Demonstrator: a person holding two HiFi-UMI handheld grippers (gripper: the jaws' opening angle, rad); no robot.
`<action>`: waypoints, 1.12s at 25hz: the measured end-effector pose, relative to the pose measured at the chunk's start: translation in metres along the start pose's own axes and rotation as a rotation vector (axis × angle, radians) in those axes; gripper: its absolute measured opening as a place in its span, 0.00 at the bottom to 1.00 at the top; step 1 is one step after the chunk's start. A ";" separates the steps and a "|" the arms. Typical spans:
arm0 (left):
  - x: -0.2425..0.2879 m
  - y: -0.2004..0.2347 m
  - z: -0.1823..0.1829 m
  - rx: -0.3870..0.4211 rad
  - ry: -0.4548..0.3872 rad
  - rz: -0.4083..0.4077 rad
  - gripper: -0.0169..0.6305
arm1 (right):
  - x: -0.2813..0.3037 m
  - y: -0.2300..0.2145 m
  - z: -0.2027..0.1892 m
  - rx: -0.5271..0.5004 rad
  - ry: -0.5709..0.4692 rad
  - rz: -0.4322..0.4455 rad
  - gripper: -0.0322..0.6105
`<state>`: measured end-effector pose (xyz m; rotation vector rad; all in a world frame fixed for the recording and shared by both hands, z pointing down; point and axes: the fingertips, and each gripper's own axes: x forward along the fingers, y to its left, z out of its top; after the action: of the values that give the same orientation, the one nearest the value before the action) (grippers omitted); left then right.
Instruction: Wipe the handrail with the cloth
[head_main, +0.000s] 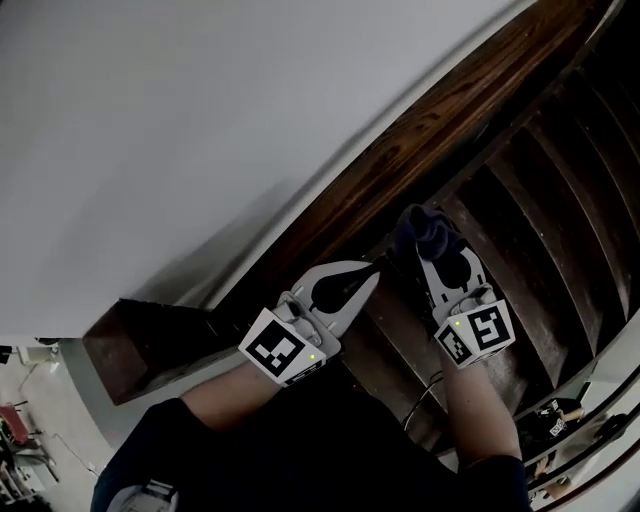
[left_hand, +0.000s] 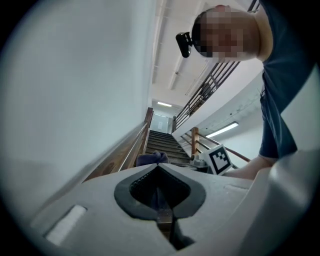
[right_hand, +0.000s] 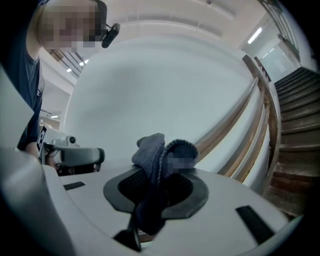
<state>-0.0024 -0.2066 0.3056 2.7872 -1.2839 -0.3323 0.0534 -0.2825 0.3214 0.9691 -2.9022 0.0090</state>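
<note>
Right gripper jaws clamp bunched cloth, middle of frame, just right of handrail. Touching rail or not: unclear. Tight pinch likely keeps cloth from slipping while rubbing. Left gripper jaws together, empty, tips near cloth.

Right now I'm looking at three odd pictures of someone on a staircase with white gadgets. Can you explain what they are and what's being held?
A person holds a hand-held gripper in each hand; the checkered cubes are part of them. The head view comes from a camera on the person's head, looking down at dark wooden stairs. The two gripper views come from cameras riding on each gripper, looking along its jaws. The right gripper has its jaws shut on a dark blue cloth, bunched above them. The left gripper has its jaws together, its tip close to the cloth. The wooden handrail runs along the white wall.
</note>
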 end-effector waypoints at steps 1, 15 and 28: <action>-0.003 0.007 -0.001 0.002 0.001 0.012 0.03 | 0.013 -0.005 0.004 -0.026 0.012 0.004 0.20; -0.010 0.048 0.001 0.003 -0.027 0.122 0.03 | 0.146 -0.092 0.057 -0.573 0.213 -0.109 0.20; -0.098 0.049 -0.059 -0.010 0.035 0.328 0.03 | 0.160 0.019 -0.035 -0.566 0.277 0.102 0.20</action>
<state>-0.0881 -0.1670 0.3868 2.5000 -1.6888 -0.2662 -0.0828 -0.3626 0.3694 0.6546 -2.4729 -0.5860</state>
